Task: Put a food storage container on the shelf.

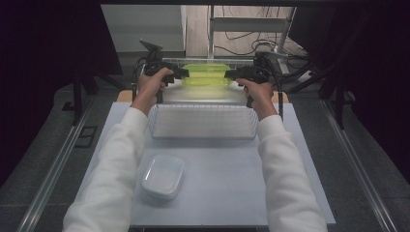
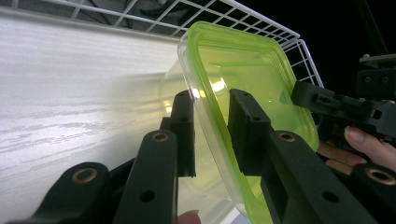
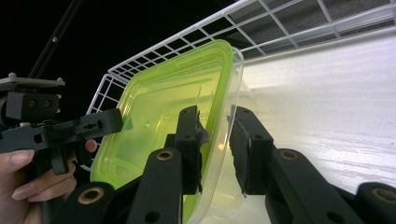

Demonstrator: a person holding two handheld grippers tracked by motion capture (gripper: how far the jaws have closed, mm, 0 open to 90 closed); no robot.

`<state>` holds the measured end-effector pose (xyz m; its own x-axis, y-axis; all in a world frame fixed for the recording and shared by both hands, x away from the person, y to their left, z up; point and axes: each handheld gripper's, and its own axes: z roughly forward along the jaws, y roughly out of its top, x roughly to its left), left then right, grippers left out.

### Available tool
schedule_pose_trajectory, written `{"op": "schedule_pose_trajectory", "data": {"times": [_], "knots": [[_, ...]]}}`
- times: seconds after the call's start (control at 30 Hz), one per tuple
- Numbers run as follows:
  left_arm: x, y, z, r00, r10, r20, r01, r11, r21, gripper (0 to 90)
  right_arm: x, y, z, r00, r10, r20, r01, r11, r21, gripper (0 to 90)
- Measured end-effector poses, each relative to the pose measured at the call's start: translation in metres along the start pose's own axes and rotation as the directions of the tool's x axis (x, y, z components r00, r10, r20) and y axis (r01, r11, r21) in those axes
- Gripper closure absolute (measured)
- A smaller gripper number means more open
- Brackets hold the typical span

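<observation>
The clear rectangular plastic container with a translucent lime-green lid (image 1: 205, 75) is closed, lid on top and level, and is lifted over the far edge of the white wire basket (image 1: 203, 133) at the far end of the tabletop. Its rim (image 2: 210, 116) is pinched at both short ends.

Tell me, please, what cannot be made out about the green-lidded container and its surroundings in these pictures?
- High view: the green-lidded container's base, hidden behind the wire basket.
- Left gripper view: the container's lower corner, cut off by the bottom edge behind the left gripper.
- Right gripper view: whether anything is inside, blurred by glare beside the right gripper.
</observation>
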<state>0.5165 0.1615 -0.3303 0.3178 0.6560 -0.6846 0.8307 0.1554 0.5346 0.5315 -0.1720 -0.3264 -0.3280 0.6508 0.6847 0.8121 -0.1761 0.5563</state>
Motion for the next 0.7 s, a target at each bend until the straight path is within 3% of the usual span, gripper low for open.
{"op": "schedule_pose_trajectory", "data": {"times": [0.03,0.13,0.23,0.27,0.33,0.4,0.5,0.57,0.7], "knots": [[0.0,0.0,0.0,1.0,0.0,0.0,0.0,1.0,0.0,68.7,0.0,0.0,0.0,1.0,0.0,0.0,0.0,1.0,0.0,72.0],[-0.006,-0.002,-0.002,0.9973,0.059,-0.043,-0.06,0.9977,-0.03,52.9,0.001,-0.003,0.0,0.9997,-0.015,0.017,0.016,1.0,-0.024,60.5],[-0.011,-0.003,-0.005,0.995,0.089,-0.046,-0.091,0.9942,-0.057,39.5,0.003,-0.005,-0.003,0.9984,-0.036,0.043,0.038,0.998,-0.054,52.5],[-0.016,-0.003,-0.008,0.9905,0.124,-0.059,-0.128,0.9891,-0.072,36.3,0.005,-0.006,-0.005,0.9975,-0.048,0.051,0.052,0.997,-0.063,50.1],[-0.021,-0.004,-0.013,0.985,0.155,-0.075,-0.162,0.9834,-0.083,31.1,0.008,-0.007,-0.009,0.9948,-0.071,0.074,0.077,0.993,-0.084,46.4],[-0.024,-0.007,-0.017,0.9807,0.179,-0.078,-0.186,0.9779,-0.094,28.5,0.013,-0.009,-0.014,0.9932,-0.084,0.081,0.092,0.99,-0.108,43.2],[-0.029,-0.011,-0.026,0.9682,0.224,-0.112,-0.236,0.9656,-0.11,24.9,0.02,-0.013,-0.021,0.9923,-0.101,0.072,0.109,0.986,-0.129,40.5],[-0.031,-0.015,-0.034,0.9642,0.238,-0.116,-0.252,0.9592,-0.128,23.9,0.026,-0.017,-0.027,0.9878,-0.132,0.083,0.143,0.98,-0.139,39.2],[-0.037,-0.029,-0.053,0.9502,0.281,-0.134,-0.299,0.944,-0.139,23.5,0.038,-0.027,-0.041,0.9763,-0.192,0.1,0.206,0.967,-0.152,37.2]]}}
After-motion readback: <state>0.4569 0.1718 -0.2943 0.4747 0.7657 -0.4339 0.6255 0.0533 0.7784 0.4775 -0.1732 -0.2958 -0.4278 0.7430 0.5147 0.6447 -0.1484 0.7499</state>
